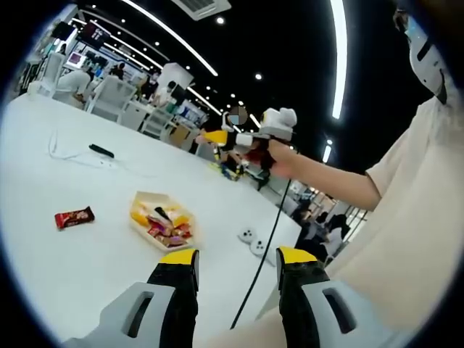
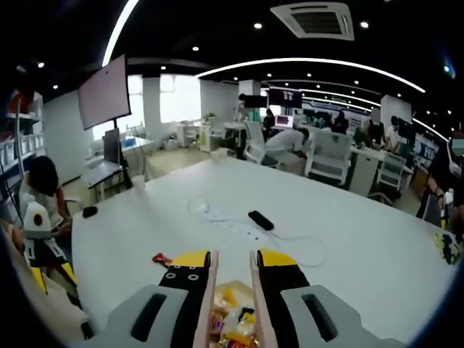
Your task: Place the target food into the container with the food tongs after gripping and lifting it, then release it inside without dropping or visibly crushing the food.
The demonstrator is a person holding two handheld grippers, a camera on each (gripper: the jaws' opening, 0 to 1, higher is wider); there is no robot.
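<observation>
Both grippers hang empty: our left gripper point(image 1: 235, 270) wide apart, our right gripper point(image 2: 230, 270) narrowly parted over the container point(image 2: 230, 319). Left gripper view adds a red snack packet point(image 1: 74, 217) at left of the tray.

An open-plan office is shown. A large white tabletop point(image 2: 348, 239) is surrounded by rows of desks with white office chairs point(image 2: 330, 159) and people seated at monitors point(image 2: 284, 121). Long curved white light strips point(image 2: 312, 64) and a square ceiling air-conditioning vent point(image 2: 313, 20) are set in the black ceiling, and a large wall-mounted display screen point(image 2: 105, 93) is seen beside bright windows point(image 2: 180, 98).
</observation>
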